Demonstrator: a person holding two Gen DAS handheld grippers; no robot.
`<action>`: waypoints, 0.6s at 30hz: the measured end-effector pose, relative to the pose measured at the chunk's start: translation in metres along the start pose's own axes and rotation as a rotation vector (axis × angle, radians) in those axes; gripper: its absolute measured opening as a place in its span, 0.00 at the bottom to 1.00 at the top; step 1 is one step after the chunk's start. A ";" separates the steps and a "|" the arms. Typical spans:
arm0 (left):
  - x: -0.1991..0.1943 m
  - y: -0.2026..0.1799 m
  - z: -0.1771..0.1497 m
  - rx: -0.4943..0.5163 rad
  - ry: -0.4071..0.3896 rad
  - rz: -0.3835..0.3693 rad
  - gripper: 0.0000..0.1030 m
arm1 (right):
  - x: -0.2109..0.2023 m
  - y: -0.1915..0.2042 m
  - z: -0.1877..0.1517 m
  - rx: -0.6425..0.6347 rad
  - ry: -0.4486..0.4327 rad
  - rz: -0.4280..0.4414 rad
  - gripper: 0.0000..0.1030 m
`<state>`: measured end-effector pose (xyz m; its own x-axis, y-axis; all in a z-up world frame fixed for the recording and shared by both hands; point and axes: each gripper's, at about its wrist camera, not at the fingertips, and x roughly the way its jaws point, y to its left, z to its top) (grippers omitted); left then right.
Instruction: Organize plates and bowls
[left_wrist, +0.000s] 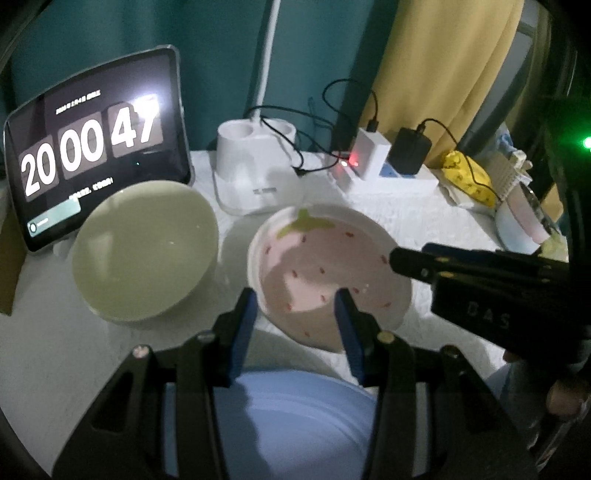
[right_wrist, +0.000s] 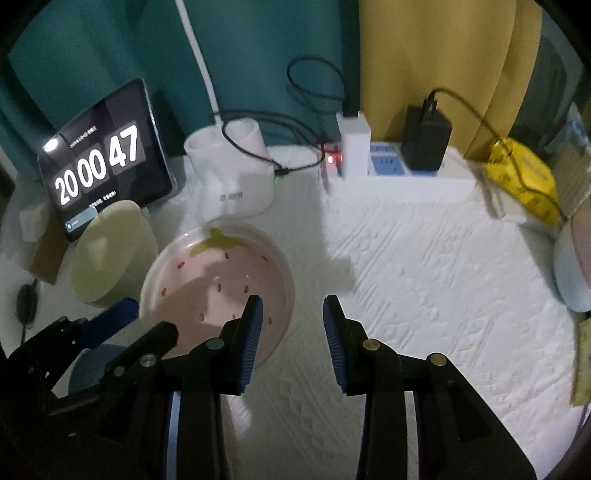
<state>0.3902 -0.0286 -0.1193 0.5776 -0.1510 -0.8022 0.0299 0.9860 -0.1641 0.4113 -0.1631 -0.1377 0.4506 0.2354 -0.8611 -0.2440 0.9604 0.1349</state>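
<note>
A pink strawberry-pattern plate (left_wrist: 325, 269) lies on the white table; it also shows in the right wrist view (right_wrist: 221, 284). A pale green bowl (left_wrist: 144, 251) sits to its left, also in the right wrist view (right_wrist: 110, 254). A light blue plate (left_wrist: 295, 417) lies under my left gripper (left_wrist: 295, 306), which is open and empty above the pink plate's near edge. My right gripper (right_wrist: 293, 314) is open and empty at the pink plate's right edge. Its body (left_wrist: 480, 284) shows in the left wrist view.
A tablet clock (left_wrist: 92, 147) leans at the back left. A white holder (left_wrist: 255, 170), a power strip with chargers (right_wrist: 391, 162) and cables line the back. A yellow packet (right_wrist: 524, 177) and stacked dishes (right_wrist: 572, 273) sit at the right.
</note>
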 end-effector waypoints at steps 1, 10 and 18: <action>0.002 0.001 0.001 -0.008 0.006 -0.002 0.43 | 0.004 -0.002 0.001 0.008 0.014 0.012 0.35; 0.017 0.006 0.005 -0.019 0.044 0.000 0.39 | 0.021 -0.007 0.006 0.029 0.058 0.061 0.31; 0.030 0.009 0.008 -0.029 0.059 0.022 0.26 | 0.028 0.002 0.004 -0.021 0.070 0.063 0.14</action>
<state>0.4144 -0.0237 -0.1396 0.5284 -0.1337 -0.8384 -0.0069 0.9868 -0.1618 0.4271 -0.1541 -0.1593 0.3725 0.2839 -0.8836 -0.2884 0.9403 0.1805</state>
